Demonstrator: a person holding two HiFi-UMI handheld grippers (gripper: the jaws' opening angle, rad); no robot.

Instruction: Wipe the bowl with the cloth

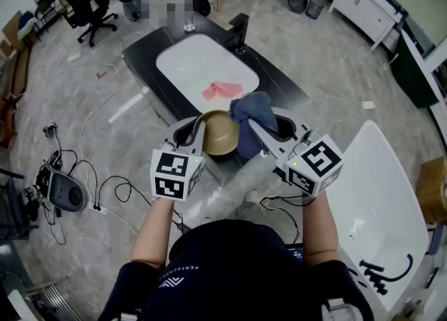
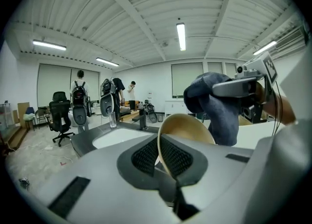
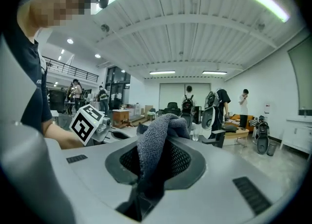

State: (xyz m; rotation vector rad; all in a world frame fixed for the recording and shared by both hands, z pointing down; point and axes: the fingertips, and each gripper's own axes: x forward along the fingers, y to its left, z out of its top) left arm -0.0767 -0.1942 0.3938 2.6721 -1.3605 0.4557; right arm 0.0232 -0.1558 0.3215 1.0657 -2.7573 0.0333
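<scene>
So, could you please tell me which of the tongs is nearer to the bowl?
Left. The left tongs are shut on the rim of the bowl, while the right tongs hold the blue cloth beside that bowl.

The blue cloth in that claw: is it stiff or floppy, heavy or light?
Probably floppy: the cloth bunches over the shut jaws of the right gripper and droops in the left gripper view. Likely light, since one small pinch carries it. Its nubby weave suggests it won't slip easily.
</scene>
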